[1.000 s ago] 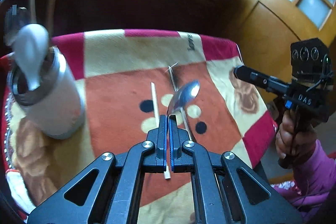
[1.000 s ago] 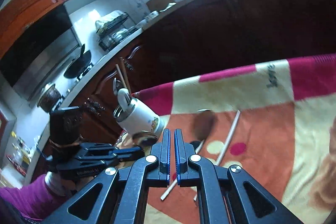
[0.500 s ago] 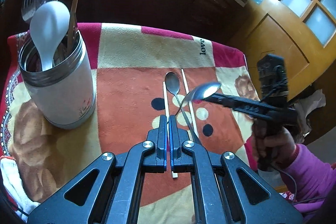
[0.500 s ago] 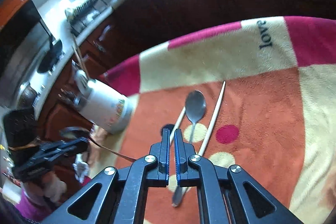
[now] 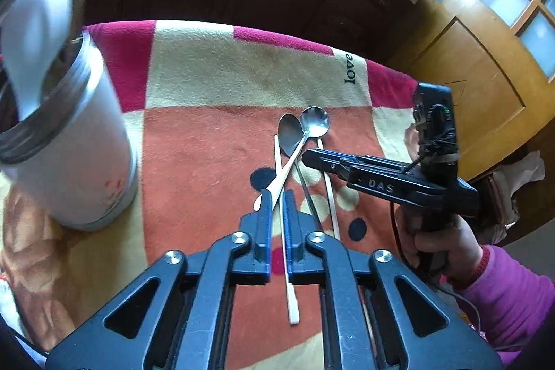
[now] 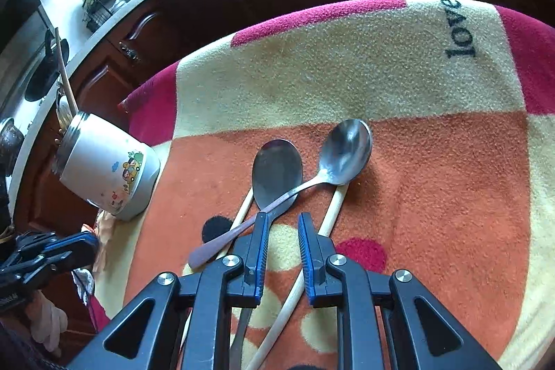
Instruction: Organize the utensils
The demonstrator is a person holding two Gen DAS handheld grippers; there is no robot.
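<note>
Both grippers' jaws have just been opening — the left gripper (image 5: 276,196) straddles the crossing spoon (image 5: 314,123) handle, unpressed; the right gripper (image 6: 281,224) holds nothing. Mid-table, spoons and chopsticks (image 6: 333,208) overlap — lift the top spoon first.

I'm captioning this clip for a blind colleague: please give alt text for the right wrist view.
The right gripper, jaws slightly apart and empty, hovers over two metal spoons and two chopsticks lying on a patterned blanket. A utensil canister stands at left, with the left gripper at the left edge.
</note>
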